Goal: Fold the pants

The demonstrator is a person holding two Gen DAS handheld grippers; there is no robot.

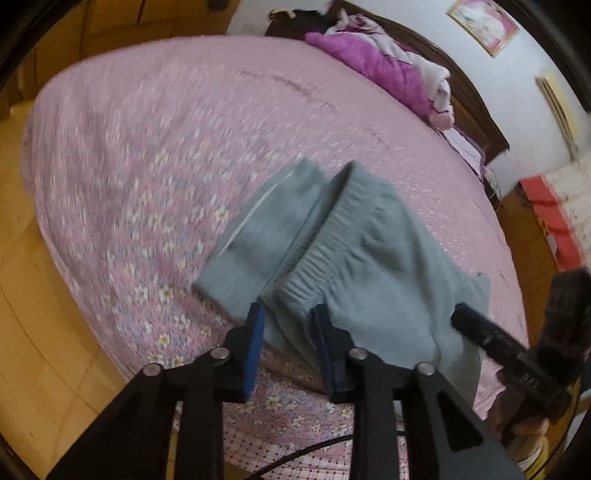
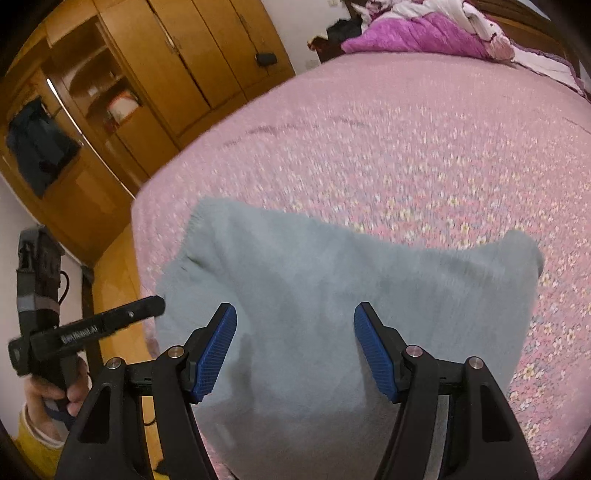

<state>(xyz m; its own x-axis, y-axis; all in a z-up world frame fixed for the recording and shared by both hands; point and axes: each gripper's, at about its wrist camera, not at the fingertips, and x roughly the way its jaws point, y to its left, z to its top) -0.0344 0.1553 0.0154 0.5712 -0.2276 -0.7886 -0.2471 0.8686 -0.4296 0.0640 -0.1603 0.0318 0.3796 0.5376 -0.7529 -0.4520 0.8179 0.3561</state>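
Pants [image 2: 332, 295], grey and already folded into a thick bundle, lie on the near corner of the bed [image 1: 129, 147], close to its front edge and the corner by the wardrobe [image 2: 166, 55]. In the left wrist view the elastic waistband [image 1: 325, 251] and a cuffed leg end [image 1: 236, 273] lie side by side on top, both smeared by blur; in the right wrist view the bundle reads as one plain grey slab, its near edge cut off behind the gripper arms.

Left gripper [image 1: 288, 325] has its jaws narrowly parted with a fold of the waistband end between the blue pads [image 1: 255, 347]; whether the pads actually press the cloth is hard to make out, since the cloth covers the tips. Right gripper [image 2: 295, 332] stands wide open above the pants, with nothing between its pads and a clear gap on either side. Each view catches the other gripper at its edge, only partly shown, and a hand [image 2: 55, 395] with a yellow sleeve [image 2: 37, 443] grips the left one's handle.

Beyond the pants the pink flowered bedspread runs bare and flat across most of the bed. A purple blanket [image 2: 417, 33] and pale bedding are heaped at the far headboard, well apart from the pants. Wooden floor [image 1: 37, 295] borders the bed on the wardrobe side.
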